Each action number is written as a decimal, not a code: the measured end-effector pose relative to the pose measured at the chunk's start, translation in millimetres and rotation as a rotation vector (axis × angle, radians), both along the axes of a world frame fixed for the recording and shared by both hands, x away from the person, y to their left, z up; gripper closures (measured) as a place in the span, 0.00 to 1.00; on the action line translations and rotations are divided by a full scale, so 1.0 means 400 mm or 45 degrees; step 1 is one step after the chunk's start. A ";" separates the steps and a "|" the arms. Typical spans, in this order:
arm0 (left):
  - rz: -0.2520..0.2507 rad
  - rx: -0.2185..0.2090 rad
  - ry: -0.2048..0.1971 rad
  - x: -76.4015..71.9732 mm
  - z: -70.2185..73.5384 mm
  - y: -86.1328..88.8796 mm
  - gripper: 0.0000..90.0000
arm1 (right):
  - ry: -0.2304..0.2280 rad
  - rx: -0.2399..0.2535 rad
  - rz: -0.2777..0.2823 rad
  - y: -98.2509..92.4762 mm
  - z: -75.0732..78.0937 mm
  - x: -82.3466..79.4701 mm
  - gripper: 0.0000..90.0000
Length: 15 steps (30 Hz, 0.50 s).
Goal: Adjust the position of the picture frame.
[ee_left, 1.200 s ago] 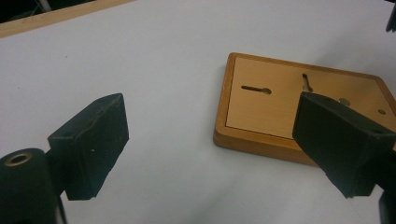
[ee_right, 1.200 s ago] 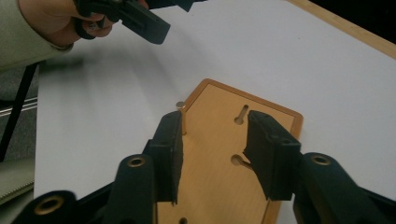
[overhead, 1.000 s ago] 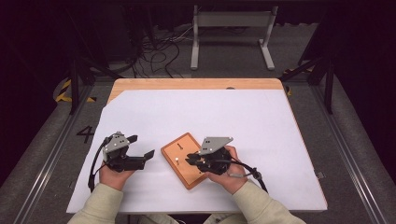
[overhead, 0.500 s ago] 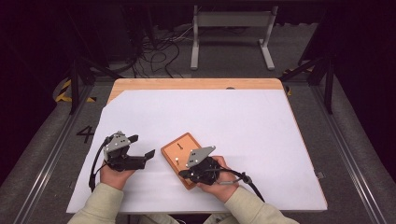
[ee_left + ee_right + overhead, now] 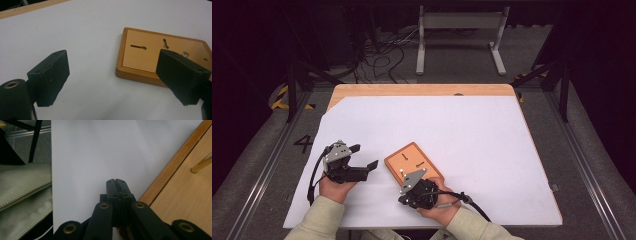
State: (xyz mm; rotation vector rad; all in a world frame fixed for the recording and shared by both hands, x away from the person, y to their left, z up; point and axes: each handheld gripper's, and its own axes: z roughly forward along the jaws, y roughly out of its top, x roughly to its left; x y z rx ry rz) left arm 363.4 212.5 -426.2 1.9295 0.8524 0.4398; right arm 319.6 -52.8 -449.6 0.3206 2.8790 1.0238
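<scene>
A flat wooden board (image 5: 411, 159) with two keyhole slots lies on the white paper, near the front middle. In the left gripper view the board (image 5: 150, 56) shows its slots and a small metal pin (image 5: 185, 53). My left gripper (image 5: 364, 156) rests left of the board, its jaws wide open with nothing but bare paper between them (image 5: 112, 58). My right gripper (image 5: 405, 198) lies low over the board's near corner and points left along the table's front edge. Its jaws (image 5: 115, 182) are pressed together and hold nothing. The board's edge (image 5: 172, 165) runs along its right side.
White paper (image 5: 452, 125) covers most of the wooden table (image 5: 412, 90). A slim brass-coloured peg (image 5: 201, 165) stands on the board. A pale green sleeve (image 5: 22, 187) lies at the table's front edge. Cables and a metal stand (image 5: 459, 30) are on the floor beyond.
My right hand has drawn back toward the near edge and sunk lower, turning its gripper leftward off the board's middle. The left gripper and the board have stayed put.
</scene>
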 end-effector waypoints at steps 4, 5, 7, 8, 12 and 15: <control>0.001 -0.008 0.000 -0.001 0.000 0.000 0.13 | -0.014 -0.013 0.004 0.000 0.002 -0.001 1.00; -0.001 -0.006 -0.005 -0.001 0.001 0.000 0.13 | -0.007 -0.008 0.001 -0.001 0.002 -0.001 1.00; -0.001 -0.009 -0.006 0.000 0.001 0.001 0.13 | -0.012 -0.025 -0.011 -0.006 0.005 -0.003 1.00; -0.004 -0.010 -0.006 0.000 0.001 0.001 0.13 | -0.025 -0.039 -0.017 -0.008 0.006 -0.005 1.00; -0.004 -0.016 -0.002 0.002 0.000 -0.002 0.13 | -0.058 -0.085 -0.039 -0.024 0.011 -0.007 1.00; -0.009 -0.020 0.001 0.004 0.000 -0.004 0.13 | -0.057 -0.093 -0.059 -0.038 0.012 -0.003 1.00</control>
